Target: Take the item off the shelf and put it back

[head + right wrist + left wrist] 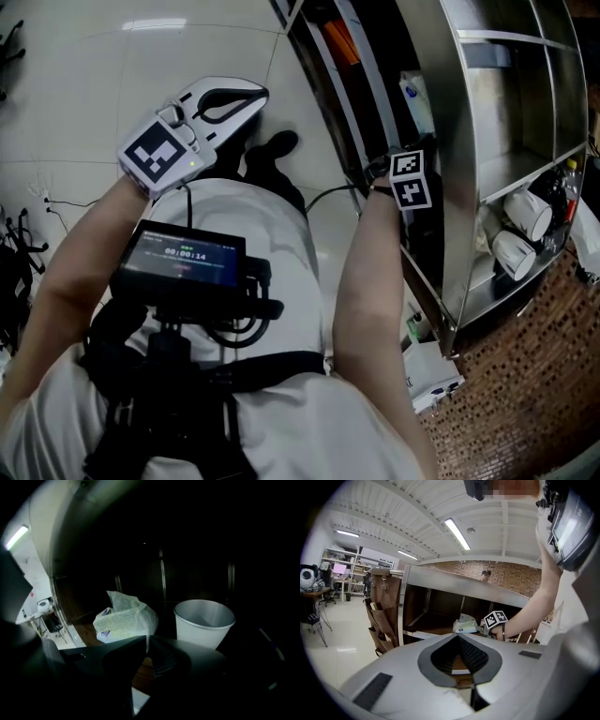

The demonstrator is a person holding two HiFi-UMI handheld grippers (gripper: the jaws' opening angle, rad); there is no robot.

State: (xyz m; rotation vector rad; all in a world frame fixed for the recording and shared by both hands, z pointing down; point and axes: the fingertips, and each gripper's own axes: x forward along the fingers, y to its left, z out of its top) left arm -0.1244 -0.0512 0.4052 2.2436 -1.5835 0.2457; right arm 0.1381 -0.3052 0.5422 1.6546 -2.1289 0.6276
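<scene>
A crumpled pale green-and-white bag [124,618] sits on the dark wooden shelf board, with a white paper cup [204,623] upright to its right. My right gripper [146,640] is inside the shelf bay, its tips just short of the bag's lower edge. Only a thin slit parts the jaws and nothing is pinched. In the head view only its marker cube [411,178] shows at the steel shelf [487,187]. The bag [465,624] also shows in the left gripper view beside that cube. My left gripper [258,94] hangs over the floor, shut and empty.
Two white cups [525,214] lie on their sides in a lower shelf compartment. A brown fabric organizer [384,606] hangs on the shelf's left end. A screen device [183,258] is strapped to the person's chest. White boxes [431,375] lie on the floor by the shelf foot.
</scene>
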